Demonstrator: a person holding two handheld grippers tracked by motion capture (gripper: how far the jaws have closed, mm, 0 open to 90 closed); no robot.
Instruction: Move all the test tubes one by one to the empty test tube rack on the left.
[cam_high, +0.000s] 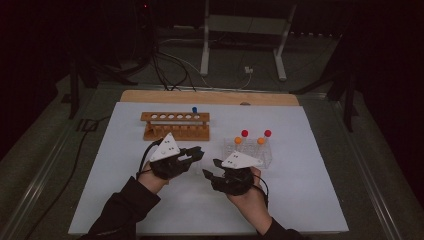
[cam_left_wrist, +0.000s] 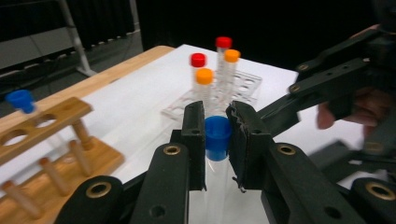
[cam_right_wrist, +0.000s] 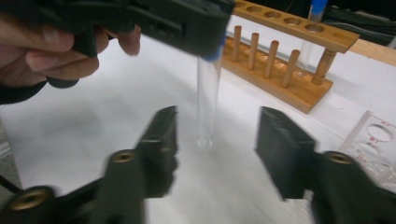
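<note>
My left gripper is shut on the blue cap of a clear test tube, which hangs upright above the white mat. In the right gripper view that tube dangles just ahead of my right gripper, whose jaws stand wide open on either side of its lower end without touching it. In the high view the left gripper and right gripper sit close together mid-table. A wooden rack holds one blue-capped tube. A clear rack holds red- and orange-capped tubes.
The white mat covers a wooden table with a bare strip at the back. Cables and a metal stand lie on the dark floor beyond. The person's other hand shows at the right of the left gripper view.
</note>
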